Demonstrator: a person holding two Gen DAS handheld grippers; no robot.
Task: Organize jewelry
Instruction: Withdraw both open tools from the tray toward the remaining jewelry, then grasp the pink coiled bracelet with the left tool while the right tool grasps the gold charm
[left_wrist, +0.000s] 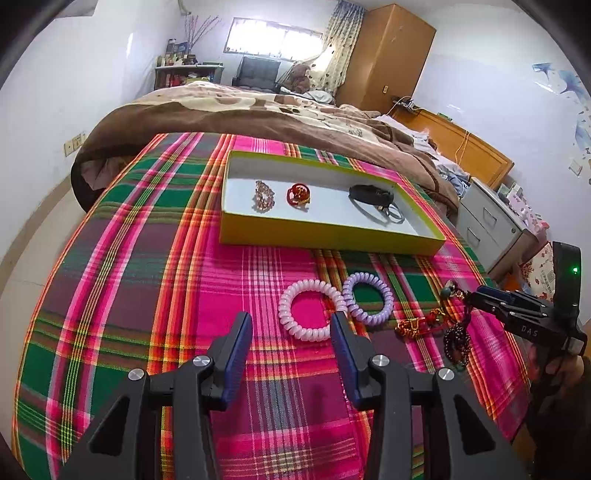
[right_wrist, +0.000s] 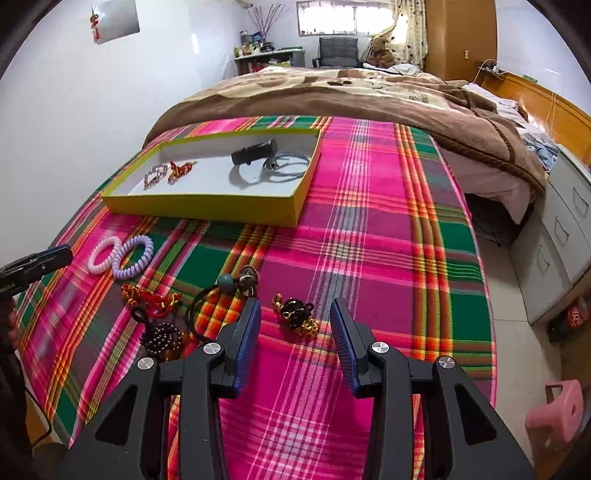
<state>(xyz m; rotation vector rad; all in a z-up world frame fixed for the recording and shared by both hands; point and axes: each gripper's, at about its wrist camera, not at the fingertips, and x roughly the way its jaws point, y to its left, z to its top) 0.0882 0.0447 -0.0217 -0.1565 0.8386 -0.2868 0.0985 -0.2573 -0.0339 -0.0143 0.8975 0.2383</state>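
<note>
A yellow-green tray (left_wrist: 325, 240) (right_wrist: 207, 212) sits on the plaid cloth and holds a beaded bracelet (left_wrist: 263, 196), a red knot piece (left_wrist: 298, 195) and black bands (left_wrist: 371, 195). A pink coil band (left_wrist: 312, 310) (right_wrist: 101, 254) and a purple coil band (left_wrist: 367, 298) (right_wrist: 135, 256) lie side by side on the cloth. My left gripper (left_wrist: 291, 325) is open and empty, just short of the pink coil. My right gripper (right_wrist: 295, 314) is open and empty, with a black-and-gold charm (right_wrist: 295, 314) lying between its fingertips. Red cord (right_wrist: 151, 298) and dark beads (right_wrist: 164, 338) lie to its left.
A green-bead cord loop (right_wrist: 221, 291) lies left of my right gripper. The brown blanket (left_wrist: 258, 114) covers the bed behind the tray. Grey drawers (right_wrist: 557, 236) stand to the right of the bed and a pink stool (right_wrist: 554, 413) is on the floor.
</note>
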